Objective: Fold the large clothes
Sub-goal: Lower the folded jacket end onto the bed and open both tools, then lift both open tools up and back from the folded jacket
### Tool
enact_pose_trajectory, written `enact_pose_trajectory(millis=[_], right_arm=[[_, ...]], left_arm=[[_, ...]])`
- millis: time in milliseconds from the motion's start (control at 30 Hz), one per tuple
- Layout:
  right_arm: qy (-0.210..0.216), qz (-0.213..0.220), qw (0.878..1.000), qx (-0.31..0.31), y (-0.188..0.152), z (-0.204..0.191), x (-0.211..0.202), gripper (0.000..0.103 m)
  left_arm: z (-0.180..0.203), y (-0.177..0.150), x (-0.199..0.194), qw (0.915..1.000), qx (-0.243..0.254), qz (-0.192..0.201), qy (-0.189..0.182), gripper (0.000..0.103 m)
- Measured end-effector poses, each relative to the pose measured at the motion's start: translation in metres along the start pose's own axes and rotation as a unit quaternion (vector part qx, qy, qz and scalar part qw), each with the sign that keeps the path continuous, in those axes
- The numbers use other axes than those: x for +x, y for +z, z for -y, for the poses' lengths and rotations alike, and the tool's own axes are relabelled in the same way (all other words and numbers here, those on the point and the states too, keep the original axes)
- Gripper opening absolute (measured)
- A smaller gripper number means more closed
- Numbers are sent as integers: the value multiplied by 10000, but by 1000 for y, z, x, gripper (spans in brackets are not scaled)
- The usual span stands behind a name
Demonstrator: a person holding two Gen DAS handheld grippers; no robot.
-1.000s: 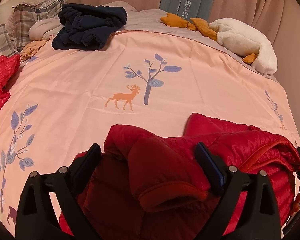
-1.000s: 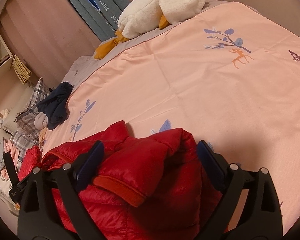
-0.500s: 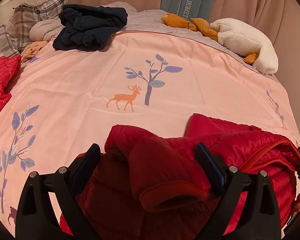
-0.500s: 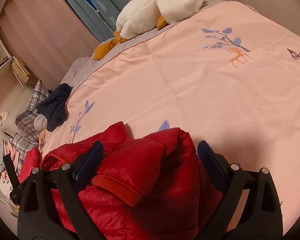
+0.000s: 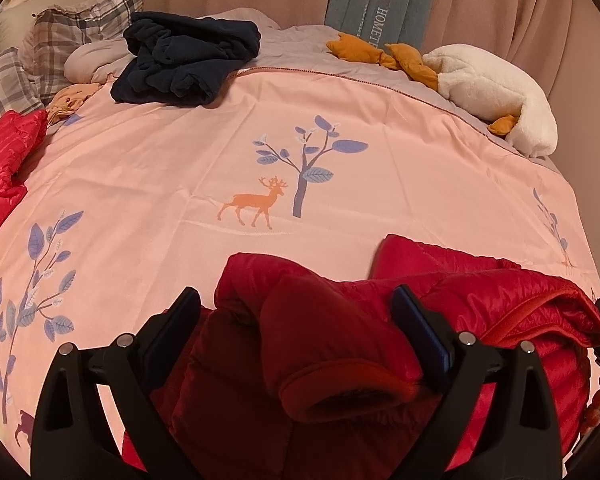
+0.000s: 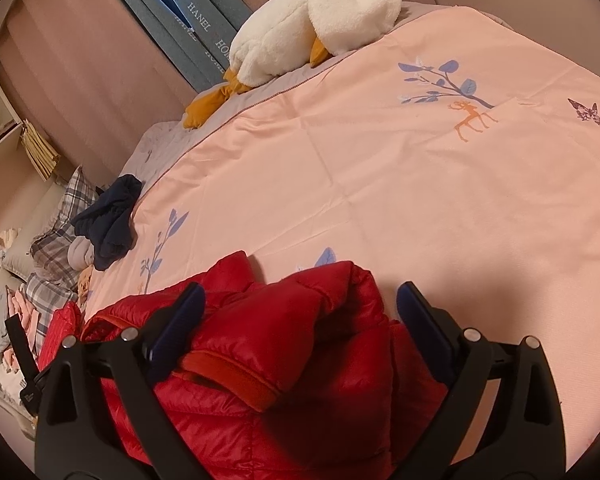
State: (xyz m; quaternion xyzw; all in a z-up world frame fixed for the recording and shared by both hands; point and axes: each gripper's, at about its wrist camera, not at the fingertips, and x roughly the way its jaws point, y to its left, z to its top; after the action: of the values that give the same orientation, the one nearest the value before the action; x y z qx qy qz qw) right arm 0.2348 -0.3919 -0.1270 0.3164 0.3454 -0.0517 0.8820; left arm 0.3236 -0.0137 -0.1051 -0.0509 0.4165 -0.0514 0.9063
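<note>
Left wrist view showed the left gripper (image 5: 296,326) with its fingers wide apart, one on each side of a sleeve cuff of the red puffer jacket (image 5: 480,304), not pressing it. The jacket lay bunched on the near part of the pink bedspread (image 5: 160,168). Only this view gave a second red garment (image 5: 4,168) at the left edge. The right wrist view showed the right gripper (image 6: 300,320), fingers also apart over the jacket (image 6: 284,320) (another cuff between them), and a butterfly print (image 6: 585,111) which the other missed.
</note>
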Motion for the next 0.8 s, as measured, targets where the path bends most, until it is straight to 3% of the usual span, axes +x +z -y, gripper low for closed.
enact_pose_trajectory(millis=[600, 800], right_arm=[[-154, 487, 9984, 231, 9, 14, -36, 98], [-250, 853, 9954, -349, 3, -5, -62, 98]], left_arm=[[-27, 18, -28, 9965, -662, 492, 163, 97], [-33, 19, -35, 9954, -723, 586, 216, 97]])
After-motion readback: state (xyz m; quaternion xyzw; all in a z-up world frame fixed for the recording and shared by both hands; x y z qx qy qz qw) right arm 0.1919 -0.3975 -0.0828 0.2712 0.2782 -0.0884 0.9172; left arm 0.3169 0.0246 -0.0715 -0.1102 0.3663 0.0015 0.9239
